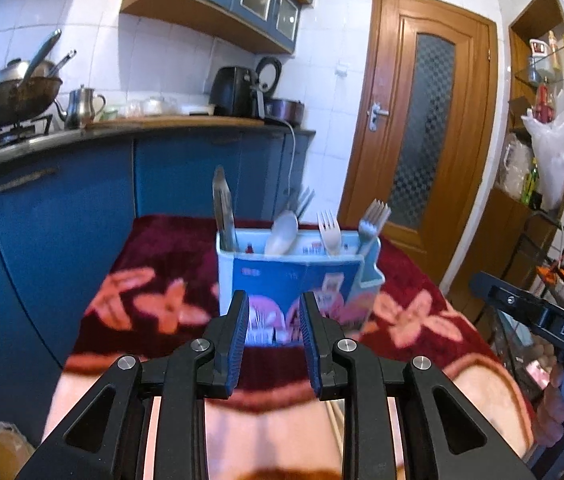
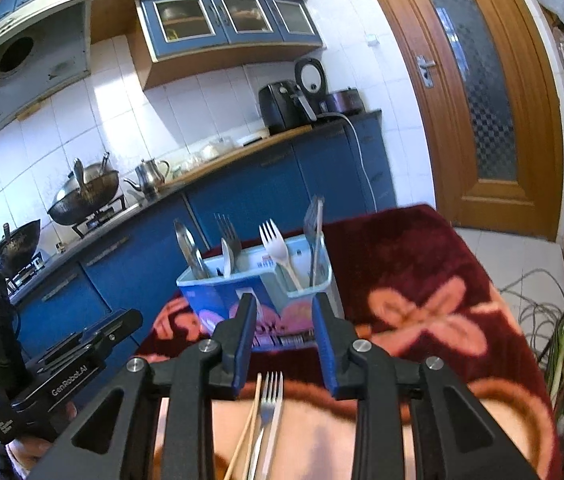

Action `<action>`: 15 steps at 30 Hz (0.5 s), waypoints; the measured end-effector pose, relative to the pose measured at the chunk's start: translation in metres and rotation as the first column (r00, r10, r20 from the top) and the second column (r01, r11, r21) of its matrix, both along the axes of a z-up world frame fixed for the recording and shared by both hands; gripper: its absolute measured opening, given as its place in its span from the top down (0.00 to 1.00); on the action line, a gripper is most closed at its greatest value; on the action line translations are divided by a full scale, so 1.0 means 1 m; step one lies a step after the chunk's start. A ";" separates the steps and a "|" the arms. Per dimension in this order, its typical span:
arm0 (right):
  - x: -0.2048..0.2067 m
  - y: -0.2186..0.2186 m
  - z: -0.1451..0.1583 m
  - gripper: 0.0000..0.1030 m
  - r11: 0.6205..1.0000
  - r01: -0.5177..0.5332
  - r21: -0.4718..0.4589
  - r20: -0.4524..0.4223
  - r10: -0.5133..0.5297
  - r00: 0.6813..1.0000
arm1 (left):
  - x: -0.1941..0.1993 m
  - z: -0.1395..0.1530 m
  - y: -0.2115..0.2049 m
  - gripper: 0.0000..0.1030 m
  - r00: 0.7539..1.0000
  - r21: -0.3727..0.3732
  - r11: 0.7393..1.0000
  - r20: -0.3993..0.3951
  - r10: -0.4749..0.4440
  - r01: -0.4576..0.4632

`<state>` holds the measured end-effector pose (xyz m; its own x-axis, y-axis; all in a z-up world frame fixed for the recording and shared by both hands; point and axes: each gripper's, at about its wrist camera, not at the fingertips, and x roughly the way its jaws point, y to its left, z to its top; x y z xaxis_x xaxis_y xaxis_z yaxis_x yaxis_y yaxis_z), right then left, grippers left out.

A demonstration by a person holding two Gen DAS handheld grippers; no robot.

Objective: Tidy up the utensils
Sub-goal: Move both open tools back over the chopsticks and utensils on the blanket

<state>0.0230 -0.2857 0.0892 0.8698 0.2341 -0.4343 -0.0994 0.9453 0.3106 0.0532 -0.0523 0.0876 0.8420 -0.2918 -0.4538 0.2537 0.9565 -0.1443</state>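
A light blue utensil holder (image 1: 298, 280) (image 2: 217, 300) stands on the dark red flowered cloth (image 1: 153, 248). It holds a metal blade (image 1: 222, 208), a white spoon (image 1: 282, 232), a white plastic fork (image 1: 329, 229) (image 2: 275, 246) and metal forks (image 1: 374, 218) (image 2: 314, 220). My left gripper (image 1: 274, 297) is open and empty, just in front of the holder. My right gripper (image 2: 284, 300) is also open and empty before the holder. Below its fingers, a metal fork (image 2: 270, 408) and a pair of chopsticks (image 2: 249, 420) lie on the cloth.
Blue kitchen cabinets with a counter (image 1: 185, 122) run behind the table, bearing woks (image 2: 81, 196), a kettle (image 1: 79, 106) and an air fryer (image 1: 235, 92). A wooden door (image 1: 422, 128) is at the right. Each view catches the other gripper at its edge, the right (image 1: 542, 320) and the left (image 2: 65, 368).
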 end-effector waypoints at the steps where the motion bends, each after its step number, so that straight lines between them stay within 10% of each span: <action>1: -0.002 0.000 -0.004 0.69 1.000 0.002 -0.002 -0.008 -0.002 1.000 | -0.001 -0.003 -0.002 0.74 1.000 0.004 1.000 -0.013 -0.004 0.004; 15: -0.019 -0.019 -0.052 0.65 0.999 0.041 -0.013 -0.140 -0.043 0.989 | -0.007 -0.052 -0.032 0.70 0.974 0.082 0.993 -0.216 -0.067 0.087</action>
<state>0.0041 -0.3048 0.0376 0.8090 0.1937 -0.5549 -0.0157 0.9509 0.3091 0.0463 -0.0847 0.0358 0.6998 -0.3013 -0.6477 0.2997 0.9469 -0.1165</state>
